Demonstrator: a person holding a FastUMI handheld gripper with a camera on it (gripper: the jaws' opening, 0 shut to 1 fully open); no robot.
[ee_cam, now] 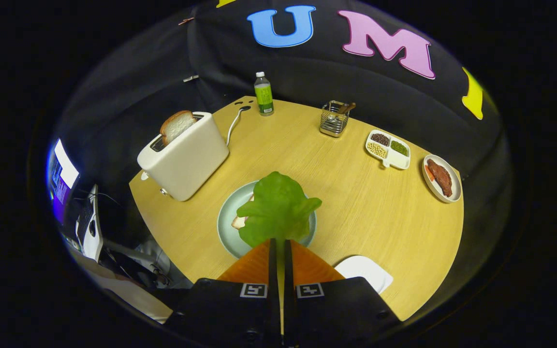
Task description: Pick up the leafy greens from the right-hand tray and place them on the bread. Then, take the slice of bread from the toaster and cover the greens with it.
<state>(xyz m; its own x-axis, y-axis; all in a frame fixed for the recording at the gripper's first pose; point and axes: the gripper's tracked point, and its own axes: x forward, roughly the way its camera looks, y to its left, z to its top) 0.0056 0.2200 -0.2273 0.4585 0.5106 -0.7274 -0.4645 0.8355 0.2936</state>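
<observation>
Gripper point(279, 247) fingers pinched narrow on the leafy greens point(277, 209), dangling them mid-frame over the plate point(226, 227) so they'll land on the bread point(239, 222); toaster point(184, 157) upper left.

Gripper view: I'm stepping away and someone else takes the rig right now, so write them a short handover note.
Gripper: jaws nearly closed, pinching the leafy greens by the near edge.
Greens hang over the plate; the bread on it peeks out beside them.
Second slice stands in the toaster, beyond the plate.
White tray sits beside the fingers.
Done: greens picked up, brought over the bread.
Left: release the greens onto the bread, fetch the toaster slice, cover them.
</observation>
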